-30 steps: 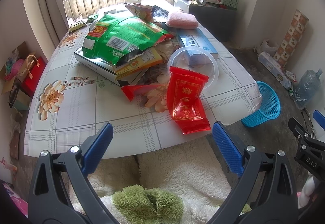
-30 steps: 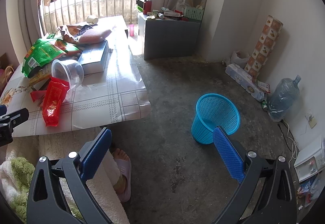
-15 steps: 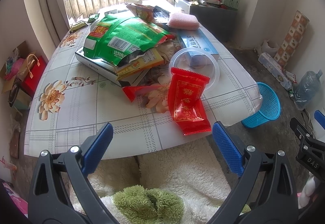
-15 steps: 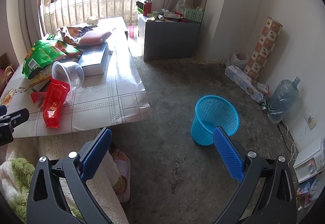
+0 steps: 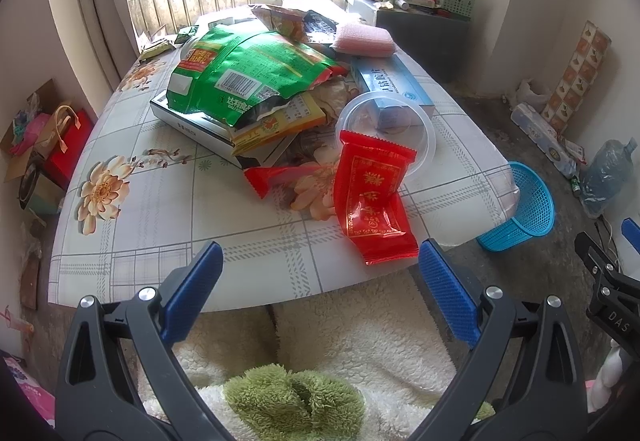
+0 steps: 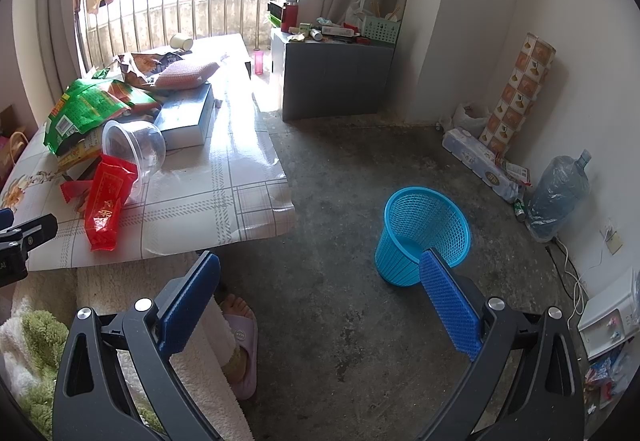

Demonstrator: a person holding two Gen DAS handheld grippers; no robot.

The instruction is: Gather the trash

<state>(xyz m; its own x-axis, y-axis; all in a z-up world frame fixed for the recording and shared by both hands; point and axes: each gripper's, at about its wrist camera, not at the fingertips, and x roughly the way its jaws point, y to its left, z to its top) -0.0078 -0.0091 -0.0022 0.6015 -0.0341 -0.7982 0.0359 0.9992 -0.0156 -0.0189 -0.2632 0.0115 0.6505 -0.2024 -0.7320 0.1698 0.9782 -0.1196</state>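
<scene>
Both tools, left tool (image 5: 318, 267) and right tool (image 6: 320, 281), are hanging spread wide and empty. Nearest the left, two red wrappers (image 5: 370, 193) are lying on the bench (image 5: 160, 225): light, crinkly, slippery film, probably best pinched at an edge. One clear plastic cup (image 5: 390, 121), one green bag (image 5: 244, 77), one blue basket (image 6: 424, 235) on the floor.
</scene>
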